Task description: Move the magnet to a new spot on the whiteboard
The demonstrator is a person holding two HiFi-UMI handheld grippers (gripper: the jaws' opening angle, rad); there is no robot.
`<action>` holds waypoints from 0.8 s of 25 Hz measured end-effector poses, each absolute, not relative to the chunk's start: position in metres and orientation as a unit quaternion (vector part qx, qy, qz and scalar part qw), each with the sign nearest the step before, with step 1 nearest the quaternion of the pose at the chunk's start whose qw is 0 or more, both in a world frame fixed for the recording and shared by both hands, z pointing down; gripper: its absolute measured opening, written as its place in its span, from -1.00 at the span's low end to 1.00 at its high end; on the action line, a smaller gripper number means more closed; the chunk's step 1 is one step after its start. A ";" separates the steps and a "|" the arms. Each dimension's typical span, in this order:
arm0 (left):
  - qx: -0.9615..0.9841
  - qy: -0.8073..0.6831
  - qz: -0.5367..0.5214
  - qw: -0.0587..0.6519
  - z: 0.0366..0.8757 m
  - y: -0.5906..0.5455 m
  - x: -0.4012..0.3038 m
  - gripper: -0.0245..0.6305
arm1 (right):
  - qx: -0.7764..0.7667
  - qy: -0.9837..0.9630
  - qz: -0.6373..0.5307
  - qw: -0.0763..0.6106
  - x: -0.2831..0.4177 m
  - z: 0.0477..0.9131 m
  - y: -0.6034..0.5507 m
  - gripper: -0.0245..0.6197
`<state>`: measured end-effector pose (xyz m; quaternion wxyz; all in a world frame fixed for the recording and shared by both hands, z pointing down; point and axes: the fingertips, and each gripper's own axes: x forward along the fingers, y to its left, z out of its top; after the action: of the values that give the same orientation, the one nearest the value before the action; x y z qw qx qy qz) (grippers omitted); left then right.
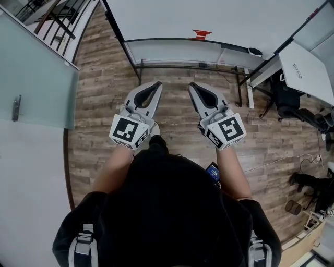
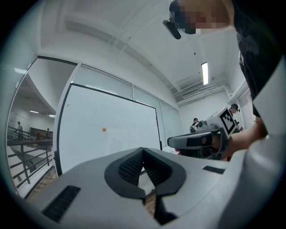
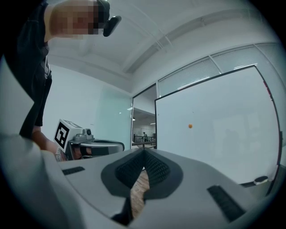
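Observation:
The whiteboard (image 1: 209, 15) stands ahead of me on a black-framed stand. A small orange magnet (image 2: 104, 129) sticks to its face, well above and beyond both grippers; it shows again in the right gripper view (image 3: 190, 126) and as a red piece from above (image 1: 201, 34). My left gripper (image 1: 158, 83) and right gripper (image 1: 192, 84) are held side by side over the wooden floor, short of the board. The left gripper (image 2: 143, 150) is shut with its tips together and nothing in it. The right gripper (image 3: 144, 151) is shut and holds nothing either.
The board's tray (image 1: 177, 52) carries a dark eraser (image 1: 254, 51) at its right end. A frosted glass partition (image 1: 36, 78) is on the left, a white desk (image 1: 308, 70) and a black chair (image 1: 292, 104) on the right. Cables (image 1: 282, 159) lie on the floor.

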<state>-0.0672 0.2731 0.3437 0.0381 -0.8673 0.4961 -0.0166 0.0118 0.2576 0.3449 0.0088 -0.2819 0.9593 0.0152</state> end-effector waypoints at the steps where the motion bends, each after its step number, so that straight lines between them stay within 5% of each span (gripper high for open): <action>1: -0.867 0.496 -0.016 0.038 0.345 0.269 -0.071 -0.92 | -0.282 0.959 0.015 0.008 0.009 0.346 0.254 -0.92; 20: -0.877 0.479 0.001 0.042 0.333 0.131 -0.163 -0.92 | -0.329 0.944 0.011 0.012 -0.073 0.331 0.117 -0.92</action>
<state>-0.1632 0.1315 0.3326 0.0418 -0.8770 0.4787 0.0014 -0.0728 0.1171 0.3312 0.0124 -0.3286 0.9443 0.0107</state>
